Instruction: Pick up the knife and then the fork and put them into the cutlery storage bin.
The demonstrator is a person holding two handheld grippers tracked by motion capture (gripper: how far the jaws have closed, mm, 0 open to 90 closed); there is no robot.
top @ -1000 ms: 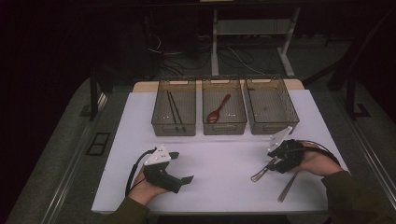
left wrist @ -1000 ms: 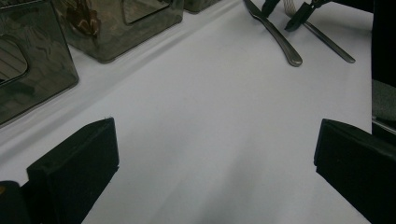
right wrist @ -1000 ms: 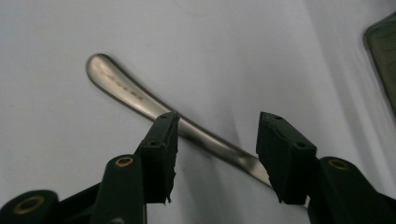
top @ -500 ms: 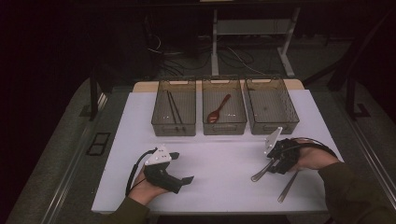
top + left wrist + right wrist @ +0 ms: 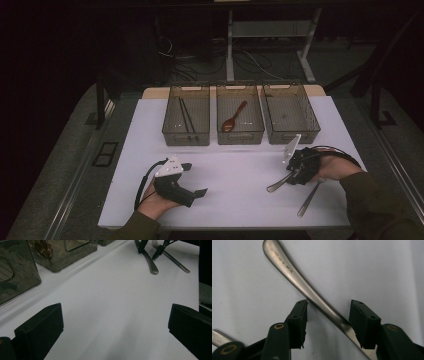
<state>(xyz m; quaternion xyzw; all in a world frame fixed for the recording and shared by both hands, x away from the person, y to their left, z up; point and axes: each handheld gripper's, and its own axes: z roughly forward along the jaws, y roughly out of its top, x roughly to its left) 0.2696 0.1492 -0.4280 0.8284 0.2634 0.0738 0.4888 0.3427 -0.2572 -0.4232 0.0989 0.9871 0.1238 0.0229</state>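
Observation:
My right gripper (image 5: pixel 293 175) hangs low over the table's right front, held in a hand. Its jaws stand open astride the handle of a metal utensil (image 5: pixel 304 286), which runs slantwise between them; the gripper (image 5: pixel 328 307) is not closed on it. That handle's end (image 5: pixel 274 187) pokes out to the left of the gripper. A second metal utensil (image 5: pixel 307 200) lies just beside it, and it looks like a fork (image 5: pixel 172 258) in the left gripper view. My left gripper (image 5: pixel 196 179) rests at the left front, its jaws wide open over bare white table (image 5: pixel 115 315).
Three mesh bins stand in a row at the back. The left bin (image 5: pixel 186 135) holds black chopsticks (image 5: pixel 184 114), the middle one a brown wooden spoon (image 5: pixel 234 118), and the right bin (image 5: pixel 291 134) looks empty. The white table surface (image 5: pixel 235 175) ends near my forearms.
My right gripper has shifted slightly left and tipped more upright over the metal handle. The left gripper has stayed put.

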